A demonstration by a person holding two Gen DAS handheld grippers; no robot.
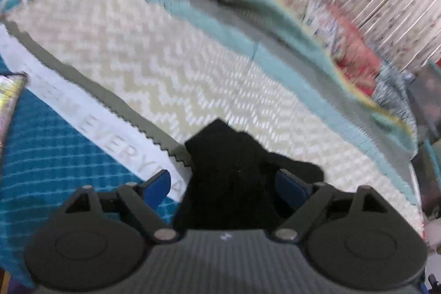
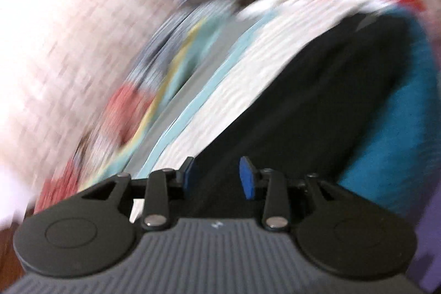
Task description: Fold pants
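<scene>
On our left, the left gripper (image 1: 223,181) has its fingers (image 1: 157,183) set fairly wide, yet a thick bunch of the black pants (image 1: 228,175) fills the gap, so we judge it is gripping cloth. Beyond it lies the cream zigzag blanket (image 1: 165,68) with a teal blanket (image 1: 55,145) beside it, apparently bedding.

On our right, the right gripper (image 2: 219,175) has its fingers (image 2: 246,178) parted with open space between them; the pants (image 2: 317,101) stretch away below, but we cannot tell through the blur whether the fingers touch them.

We judge we are mid-fold, carrying one end over. Next we need the right fingers to pinch the fabric, so both ends travel together and land square.
</scene>
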